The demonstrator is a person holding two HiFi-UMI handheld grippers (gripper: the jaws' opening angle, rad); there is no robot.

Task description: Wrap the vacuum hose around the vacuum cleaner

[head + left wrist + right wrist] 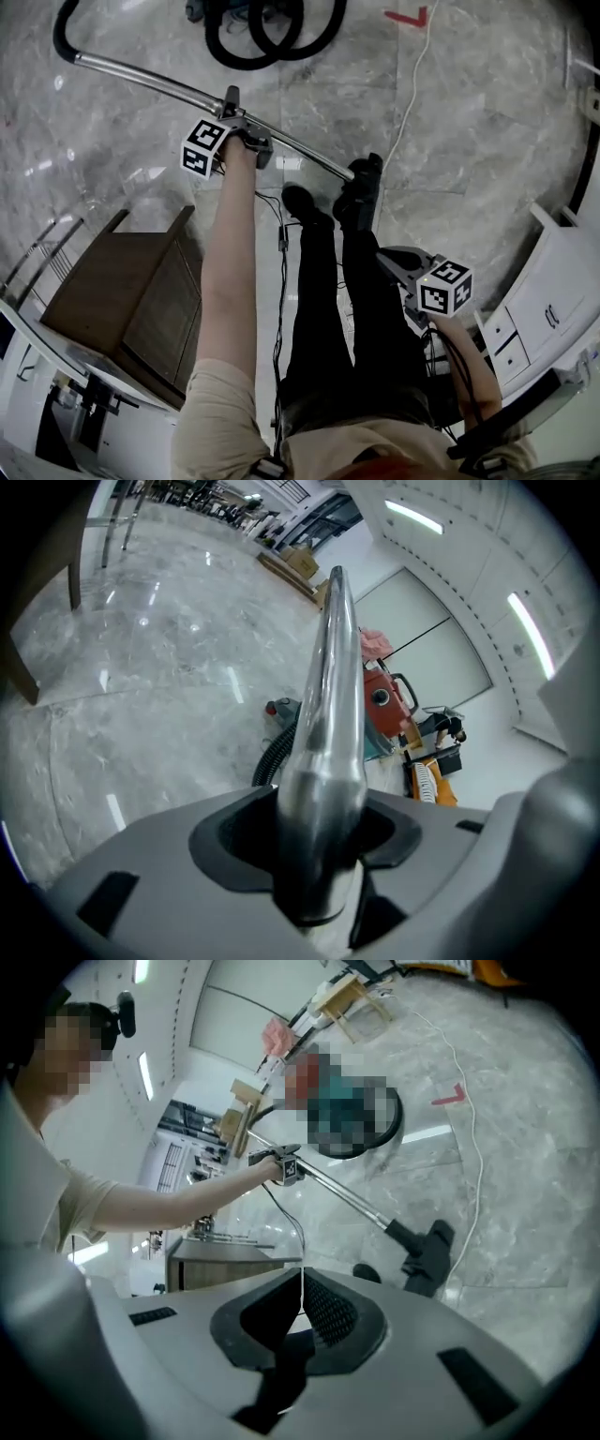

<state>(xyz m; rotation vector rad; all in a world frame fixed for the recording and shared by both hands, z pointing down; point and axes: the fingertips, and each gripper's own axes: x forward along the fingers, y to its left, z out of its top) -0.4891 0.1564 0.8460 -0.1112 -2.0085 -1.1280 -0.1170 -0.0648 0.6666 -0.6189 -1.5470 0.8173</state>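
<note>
Right tool (pixel 298 1316): jaws closed flat on each other, nothing between them. It hangs low by the person's right hip and points down at the marble floor (pixel 487 141).

Just right of it stands a white drawer unit (pixel 530 314), drawers closed, contents not visible.

Left tool (pixel 242 127): held out on a straight arm, well ahead of the right tool. Jaws are part open and clamped round the metal wand (pixel 328 705), which fills the gap between the pads. The grip sits about mid-length on the wand.

From the grip the wand slopes down to the black floor head (pixel 361 187), which rests on the floor by the person's feet, between the two tools.

Below and left of the left arm is a wooden cabinet (pixel 131 291); what it holds cannot be seen.

A white cable (pixel 410 98) trails over the floor beyond the floor head, right of the left tool.

Beyond the left tool the wand ends at a black bend. The ribbed black vacuum hose (pixel 234 64) lies in loose loops on the floor past the grip, not wound on anything.

Farther along the wand's line stands the red vacuum cleaner (pixel 380 700), the hose beside its base.

Farthest out, cardboard boxes (pixel 300 562) sit by the wall, contents not visible.
</note>
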